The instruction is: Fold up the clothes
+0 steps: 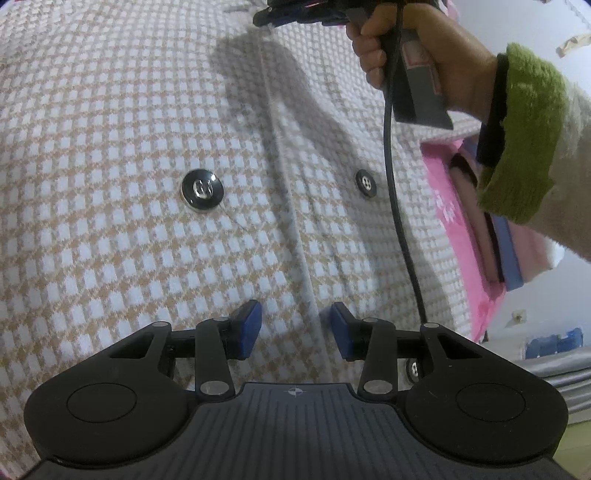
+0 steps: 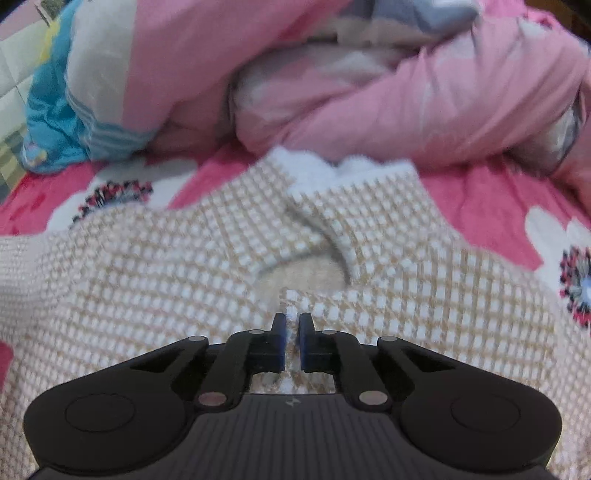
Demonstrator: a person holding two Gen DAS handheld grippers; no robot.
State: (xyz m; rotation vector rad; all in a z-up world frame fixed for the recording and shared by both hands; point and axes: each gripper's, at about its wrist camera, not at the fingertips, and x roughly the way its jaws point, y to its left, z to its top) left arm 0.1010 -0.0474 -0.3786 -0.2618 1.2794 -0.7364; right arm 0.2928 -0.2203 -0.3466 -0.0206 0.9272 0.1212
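Observation:
A beige and white houndstooth coat (image 1: 147, 155) lies spread flat on the bed, its front placket running down the middle with black buttons (image 1: 201, 189) on either side. My left gripper (image 1: 295, 325) is open and hovers just above the placket, holding nothing. In the right wrist view the coat's collar (image 2: 332, 221) lies ahead. My right gripper (image 2: 292, 325) is shut on the coat's front edge (image 2: 291, 304) just below the collar. The right gripper also shows at the top of the left wrist view (image 1: 303, 14), held by a hand.
A pink floral bedsheet (image 2: 491, 206) lies under the coat. A bunched pink quilt (image 2: 406, 92) and a blue and white cloth (image 2: 66, 122) sit behind the collar. The bed's right edge (image 1: 476, 288) and blue bins on the floor (image 1: 554, 341) show beyond the coat.

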